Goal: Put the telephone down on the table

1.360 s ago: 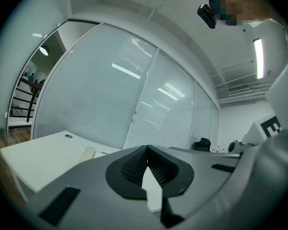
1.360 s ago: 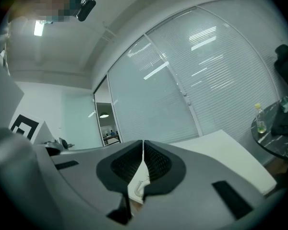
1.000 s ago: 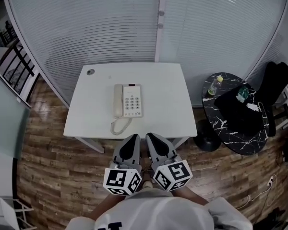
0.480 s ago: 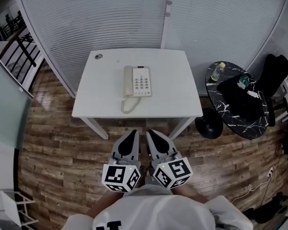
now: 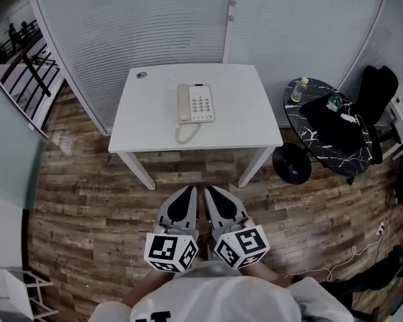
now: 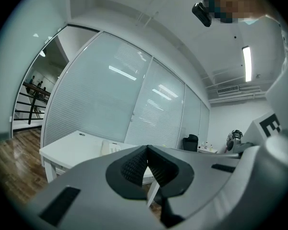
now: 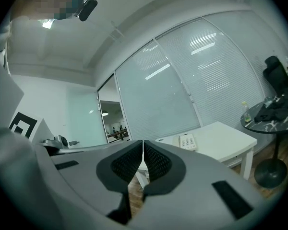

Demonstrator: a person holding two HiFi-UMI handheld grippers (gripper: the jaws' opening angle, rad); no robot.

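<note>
A cream telephone (image 5: 194,104) lies on the white table (image 5: 235,113), handset on its cradle at the left, coiled cord curling toward the table's near edge. It shows small in the left gripper view (image 6: 114,148) and the right gripper view (image 7: 187,141). My left gripper (image 5: 189,192) and right gripper (image 5: 209,192) hang side by side over the wooden floor, well short of the table and close to my body. Both are shut with nothing between their jaws.
A round black marble side table (image 5: 320,133) with a bottle (image 5: 297,90) and a dark bag stands right of the white table. A black chair (image 5: 377,92) is beyond it. A glass wall with blinds (image 5: 154,25) runs behind. Cables lie on the floor at right.
The table and telephone have drawn farther away and upward in the head view as I stepped back. Both grippers have stayed shut and in the same place in the view.
</note>
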